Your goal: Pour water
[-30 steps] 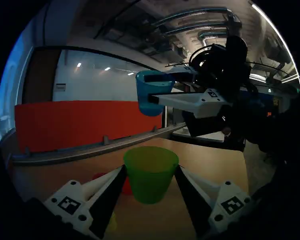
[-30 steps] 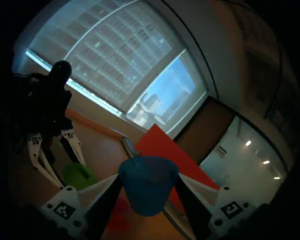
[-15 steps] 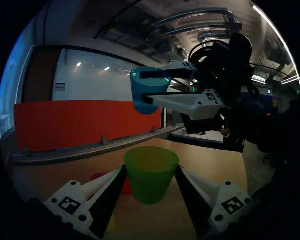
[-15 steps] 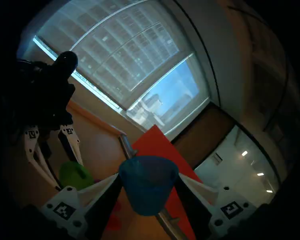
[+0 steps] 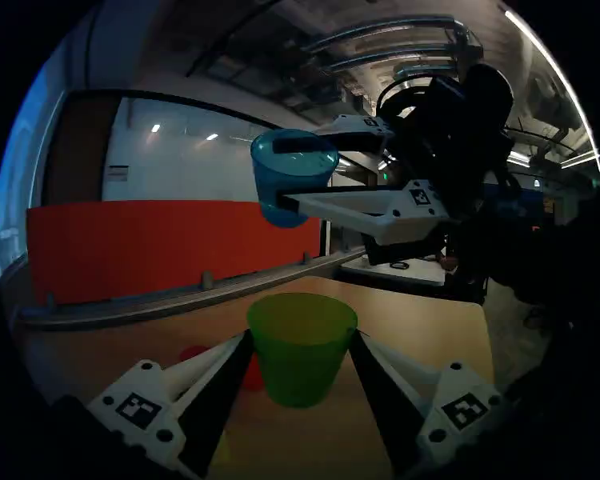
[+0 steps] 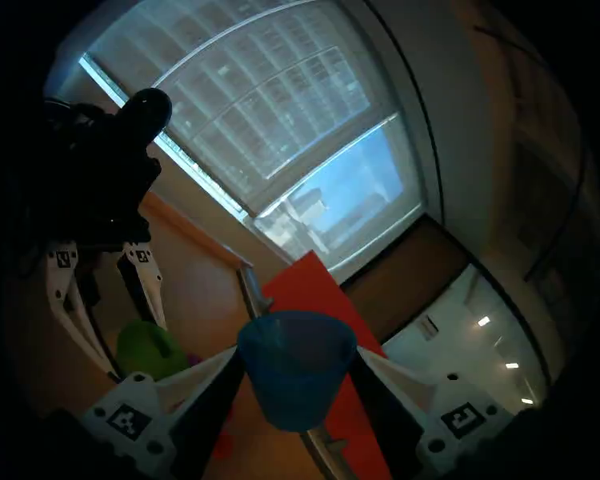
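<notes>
Pouring cleanly means centring the blue plastic cup [image 6: 296, 388], clamped in the right gripper [image 6: 296, 358], above the green plastic cup [image 5: 302, 364] the left gripper [image 5: 302, 338] grasps.

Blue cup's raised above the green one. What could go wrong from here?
1. The blue cup hangs high above the green cup; a pour from there could splash or miss onto the table.
2. Each cup is held only by its sides between jaws; tilting could let the blue one slip.

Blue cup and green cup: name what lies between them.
Nothing: in the left gripper view, open air separates the blue cup from the green cup below.
</notes>
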Demonstrator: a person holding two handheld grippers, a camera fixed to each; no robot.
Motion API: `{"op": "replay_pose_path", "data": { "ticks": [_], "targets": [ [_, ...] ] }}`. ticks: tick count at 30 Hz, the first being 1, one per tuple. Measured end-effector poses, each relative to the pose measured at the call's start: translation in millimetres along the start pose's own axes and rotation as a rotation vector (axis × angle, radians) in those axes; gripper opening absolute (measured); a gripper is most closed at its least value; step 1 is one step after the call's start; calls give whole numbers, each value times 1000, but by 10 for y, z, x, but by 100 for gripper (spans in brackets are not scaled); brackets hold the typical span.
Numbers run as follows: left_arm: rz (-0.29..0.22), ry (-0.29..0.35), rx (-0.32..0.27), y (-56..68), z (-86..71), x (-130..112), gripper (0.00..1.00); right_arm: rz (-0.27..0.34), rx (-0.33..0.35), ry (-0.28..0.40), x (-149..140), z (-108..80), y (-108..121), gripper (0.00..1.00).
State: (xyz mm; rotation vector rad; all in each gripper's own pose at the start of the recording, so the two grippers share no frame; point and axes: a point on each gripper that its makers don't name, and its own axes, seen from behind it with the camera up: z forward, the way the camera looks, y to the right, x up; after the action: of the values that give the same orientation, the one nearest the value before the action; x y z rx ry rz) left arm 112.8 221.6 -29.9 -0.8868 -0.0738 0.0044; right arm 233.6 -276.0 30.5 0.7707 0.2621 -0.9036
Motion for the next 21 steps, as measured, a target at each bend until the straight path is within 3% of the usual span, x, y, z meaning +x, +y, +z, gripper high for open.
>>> {"op": "replay_pose_path", "data": {
  "ticks": [21],
  "targets": [
    [2,0,-7,11,27,20,85,-125,-12,-3,36,30,9,89]
  ]
}}
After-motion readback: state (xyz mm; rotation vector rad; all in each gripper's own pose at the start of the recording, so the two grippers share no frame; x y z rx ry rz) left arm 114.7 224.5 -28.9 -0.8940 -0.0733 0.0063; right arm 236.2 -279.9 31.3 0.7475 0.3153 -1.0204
